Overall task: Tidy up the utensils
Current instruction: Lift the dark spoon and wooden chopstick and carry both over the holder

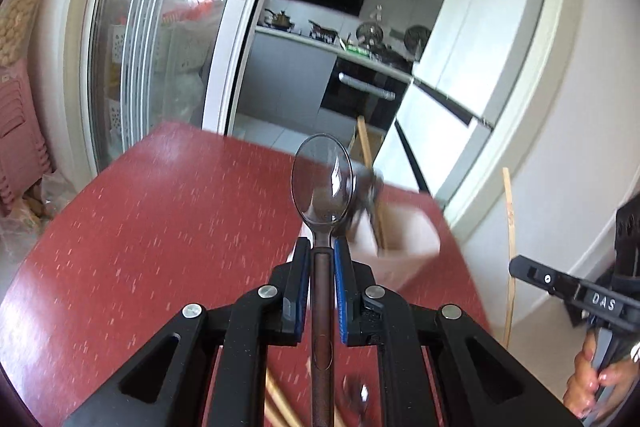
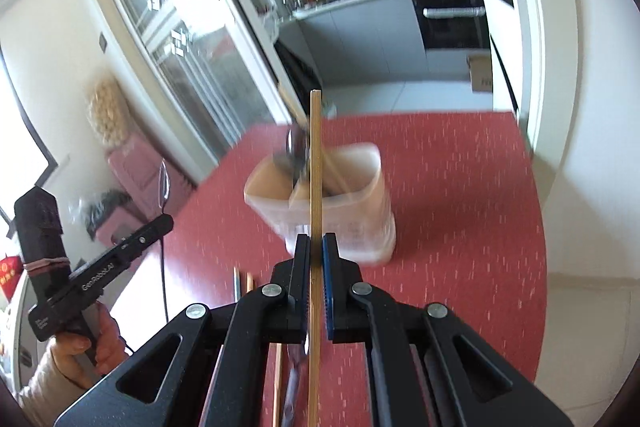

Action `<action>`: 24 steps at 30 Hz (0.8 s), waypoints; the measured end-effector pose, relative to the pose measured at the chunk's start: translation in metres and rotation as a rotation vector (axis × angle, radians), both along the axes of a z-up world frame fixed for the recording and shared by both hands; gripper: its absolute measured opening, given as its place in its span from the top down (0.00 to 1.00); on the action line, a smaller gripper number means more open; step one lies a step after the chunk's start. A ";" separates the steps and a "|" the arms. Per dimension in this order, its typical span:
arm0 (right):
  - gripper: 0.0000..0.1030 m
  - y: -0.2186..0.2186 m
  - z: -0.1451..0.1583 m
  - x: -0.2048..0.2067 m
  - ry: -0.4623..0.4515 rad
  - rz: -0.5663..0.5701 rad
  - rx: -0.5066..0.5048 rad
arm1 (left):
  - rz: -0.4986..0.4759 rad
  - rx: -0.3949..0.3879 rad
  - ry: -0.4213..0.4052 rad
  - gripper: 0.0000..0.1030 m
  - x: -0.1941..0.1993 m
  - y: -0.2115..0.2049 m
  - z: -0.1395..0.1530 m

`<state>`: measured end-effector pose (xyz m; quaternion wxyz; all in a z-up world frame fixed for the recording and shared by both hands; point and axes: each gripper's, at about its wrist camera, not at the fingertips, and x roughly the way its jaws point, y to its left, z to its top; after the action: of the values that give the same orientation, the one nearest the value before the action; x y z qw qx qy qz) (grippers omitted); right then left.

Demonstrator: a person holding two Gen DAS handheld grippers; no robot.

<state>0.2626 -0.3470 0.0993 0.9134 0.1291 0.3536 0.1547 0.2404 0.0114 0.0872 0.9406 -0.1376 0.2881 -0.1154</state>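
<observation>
Left gripper (image 1: 322,247) clamped on a spoon (image 1: 322,179), bowl up — right gripper (image 2: 316,243) clamped on a chopstick (image 2: 315,163), upright. Beyond, on the red table (image 2: 460,187): a blurred holder (image 2: 352,195) with utensils inside.

A wooden chopstick (image 2: 315,187) is clamped upright in the right gripper (image 2: 316,247) above the red table (image 2: 460,195). Behind it, a blurred translucent holder (image 2: 360,203) containing utensils is seen. A spoon (image 2: 163,183) is held by the left gripper (image 2: 160,223).

black left gripper (image 1: 322,247), blue jaws pads, silver screws; right gripper (image 2: 316,241) alike.
</observation>
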 end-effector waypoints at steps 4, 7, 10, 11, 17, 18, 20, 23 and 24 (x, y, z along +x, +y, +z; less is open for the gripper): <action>0.94 0.001 0.021 0.024 -0.062 -0.008 0.001 | 0.021 -0.022 -0.052 0.60 0.033 -0.004 0.014; 0.94 0.005 0.033 0.044 -0.109 -0.015 -0.019 | 0.020 -0.053 -0.095 0.60 0.056 -0.006 0.021; 0.94 0.012 0.039 0.065 -0.142 -0.027 -0.053 | 0.024 -0.057 -0.132 0.60 0.079 -0.011 0.027; 0.94 0.014 0.041 0.072 -0.153 -0.026 -0.047 | 0.024 -0.066 -0.145 0.60 0.087 -0.012 0.028; 0.94 0.025 0.039 0.101 -0.217 -0.043 -0.070 | 0.032 -0.052 -0.193 0.60 0.117 -0.023 0.022; 0.94 0.027 0.037 0.105 -0.229 -0.051 -0.081 | 0.031 -0.054 -0.200 0.60 0.119 -0.025 0.019; 0.94 0.029 0.034 0.111 -0.247 -0.064 -0.091 | 0.030 -0.056 -0.209 0.60 0.123 -0.027 0.013; 0.94 0.032 0.029 0.118 -0.285 -0.073 -0.107 | 0.034 -0.043 -0.217 0.60 0.132 -0.030 0.002; 0.94 0.034 0.027 0.119 -0.300 -0.074 -0.117 | 0.039 -0.039 -0.218 0.60 0.132 -0.032 0.000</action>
<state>0.3820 -0.3129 0.1258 0.9670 0.0641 0.2168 0.1174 0.3726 -0.0204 0.0872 0.9656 -0.1481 0.1788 -0.1170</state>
